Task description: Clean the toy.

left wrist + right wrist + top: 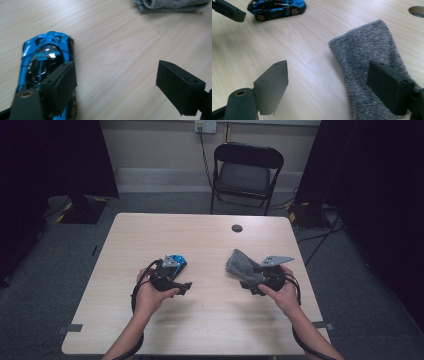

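A blue toy car (176,261) lies on the wooden table (210,320), left of the middle. My left gripper (175,276) sits just in front of it, open. In the left gripper view the car (45,52) lies beside and partly behind the left jaw, and bare table fills the gap of the gripper (116,82). A folded grey cloth (241,265) lies right of the middle. My right gripper (257,282) is at its near end, open. In the right gripper view the cloth (367,47) runs under the right jaw, untouched by the gripper (327,85).
A round cable hole (237,228) sits near the table's far edge. A black folding chair (247,170) stands beyond the table. Dark curtains hang at both sides. The right gripper view also catches the car (277,8) and a jaw of the left gripper (229,11).
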`<state>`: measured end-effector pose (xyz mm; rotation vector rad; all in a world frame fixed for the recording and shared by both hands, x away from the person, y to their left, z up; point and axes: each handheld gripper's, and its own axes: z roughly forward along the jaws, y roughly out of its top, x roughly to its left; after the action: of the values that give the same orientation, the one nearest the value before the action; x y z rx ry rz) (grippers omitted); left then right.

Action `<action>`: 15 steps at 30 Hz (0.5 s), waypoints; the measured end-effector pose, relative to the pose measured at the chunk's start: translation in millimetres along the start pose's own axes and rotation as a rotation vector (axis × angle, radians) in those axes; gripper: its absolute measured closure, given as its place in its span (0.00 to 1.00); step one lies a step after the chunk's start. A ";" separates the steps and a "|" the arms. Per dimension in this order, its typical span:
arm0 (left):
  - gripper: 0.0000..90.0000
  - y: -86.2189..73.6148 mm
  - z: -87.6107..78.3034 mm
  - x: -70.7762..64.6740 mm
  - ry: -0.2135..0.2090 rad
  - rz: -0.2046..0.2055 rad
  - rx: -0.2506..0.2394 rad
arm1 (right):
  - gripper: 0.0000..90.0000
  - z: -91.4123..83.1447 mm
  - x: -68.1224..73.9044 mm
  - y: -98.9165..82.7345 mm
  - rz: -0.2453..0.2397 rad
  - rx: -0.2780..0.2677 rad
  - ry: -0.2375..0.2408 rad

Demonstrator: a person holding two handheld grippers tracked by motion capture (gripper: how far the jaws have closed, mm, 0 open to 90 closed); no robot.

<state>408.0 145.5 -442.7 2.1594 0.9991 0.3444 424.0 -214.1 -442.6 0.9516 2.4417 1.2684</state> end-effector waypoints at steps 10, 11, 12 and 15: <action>0.19 -5.8 -1.4 -24.7 -0.050 0.048 -0.018 | 0.18 0.9 20.2 -1.1 -0.031 0.009 0.058; 0.19 -6.3 -1.1 -26.9 -0.054 0.061 -0.015 | 0.17 1.3 21.9 -1.9 -0.036 0.014 0.063; 0.19 -6.9 -0.6 -29.4 -0.067 0.062 -0.012 | 0.17 1.9 23.6 -2.8 -0.036 0.014 0.070; 0.19 -8.1 1.0 -36.2 -0.080 0.082 -0.007 | 0.18 3.3 28.0 -5.8 -0.031 0.010 0.091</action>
<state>380.0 121.6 -447.1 2.1949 0.8653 0.2975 401.6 -196.4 -446.7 0.8733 2.5233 1.3170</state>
